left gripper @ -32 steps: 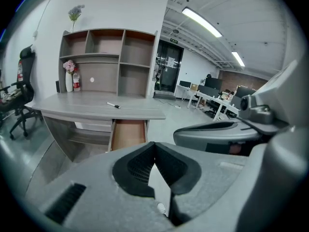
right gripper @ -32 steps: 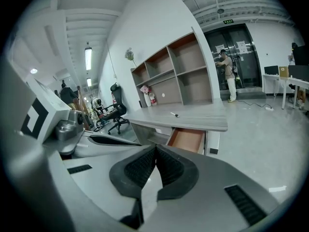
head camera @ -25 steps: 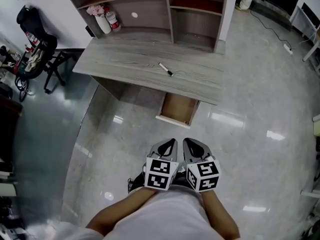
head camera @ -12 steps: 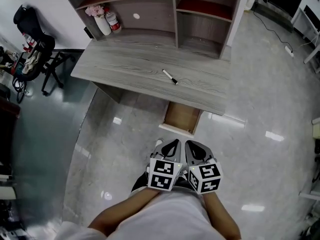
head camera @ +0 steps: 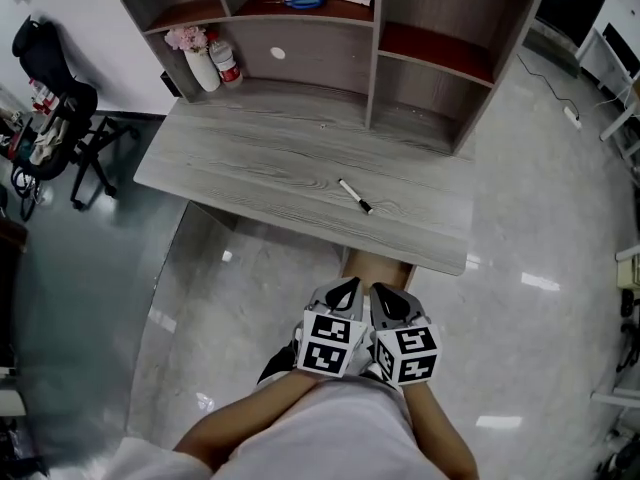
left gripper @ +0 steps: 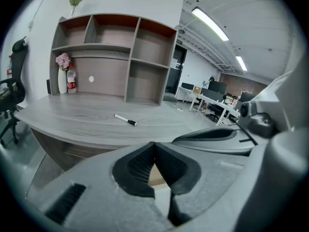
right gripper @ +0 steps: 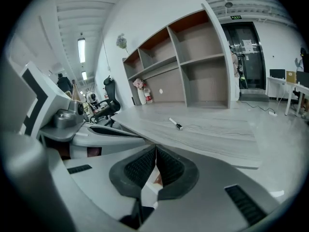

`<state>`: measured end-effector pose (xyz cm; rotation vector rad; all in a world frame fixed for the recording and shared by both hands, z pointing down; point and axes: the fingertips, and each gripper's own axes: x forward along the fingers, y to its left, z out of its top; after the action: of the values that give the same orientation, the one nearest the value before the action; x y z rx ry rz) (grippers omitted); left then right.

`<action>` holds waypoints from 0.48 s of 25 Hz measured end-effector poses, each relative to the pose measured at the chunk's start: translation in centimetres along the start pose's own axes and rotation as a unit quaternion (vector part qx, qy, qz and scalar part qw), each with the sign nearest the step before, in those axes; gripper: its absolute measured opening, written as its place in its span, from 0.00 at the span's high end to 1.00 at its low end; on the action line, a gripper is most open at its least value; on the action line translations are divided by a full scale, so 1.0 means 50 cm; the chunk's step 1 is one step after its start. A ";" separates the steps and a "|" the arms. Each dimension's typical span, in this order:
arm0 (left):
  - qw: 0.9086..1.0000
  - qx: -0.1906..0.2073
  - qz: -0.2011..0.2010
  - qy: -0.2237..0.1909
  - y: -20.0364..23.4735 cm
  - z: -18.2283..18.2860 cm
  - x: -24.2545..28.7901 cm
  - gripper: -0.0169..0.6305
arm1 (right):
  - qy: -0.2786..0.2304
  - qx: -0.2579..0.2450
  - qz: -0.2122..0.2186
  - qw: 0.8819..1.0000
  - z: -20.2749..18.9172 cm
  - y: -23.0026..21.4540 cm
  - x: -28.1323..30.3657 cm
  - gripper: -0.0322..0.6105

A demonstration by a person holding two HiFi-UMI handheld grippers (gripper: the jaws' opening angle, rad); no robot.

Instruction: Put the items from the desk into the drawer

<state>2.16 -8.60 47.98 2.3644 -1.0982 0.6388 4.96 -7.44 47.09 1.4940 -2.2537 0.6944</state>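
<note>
A marker (head camera: 355, 196) lies on the desk (head camera: 250, 173), the shelf unit (head camera: 372, 43) behind it, the drawer (head camera: 383, 267) under the desk's near edge.

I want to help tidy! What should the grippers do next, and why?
Probably reach the right gripper forward toward the marker and open it: the marker lies on the desk ahead, and that gripper is shut, empty and short of the desk edge.

— Where's the marker (left gripper: 125, 120)?
— Lying on the desk (left gripper: 63, 115), well short of the shelf (left gripper: 116, 57).
— And the left gripper (left gripper: 154, 145)?
— Low in front, jaws together, tips touching, holding nothing.
</note>
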 end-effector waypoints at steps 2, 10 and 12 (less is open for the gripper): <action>1.000 -0.002 -0.003 -0.004 0.030 0.020 0.015 0.97 | 0.003 -0.011 -0.005 1.000 0.021 -0.004 0.036 0.95; 1.000 -0.008 -0.019 -0.001 0.127 0.061 0.056 0.97 | 0.027 -0.043 -0.033 0.998 0.077 -0.027 0.152 0.95; 1.000 -0.008 -0.024 0.003 0.143 0.064 0.065 0.97 | 0.032 -0.046 -0.044 0.997 0.085 -0.037 0.176 0.95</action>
<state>-0.89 -16.47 48.77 2.3663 -1.0360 0.6178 3.23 -17.10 48.68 1.4952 -2.1299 0.5953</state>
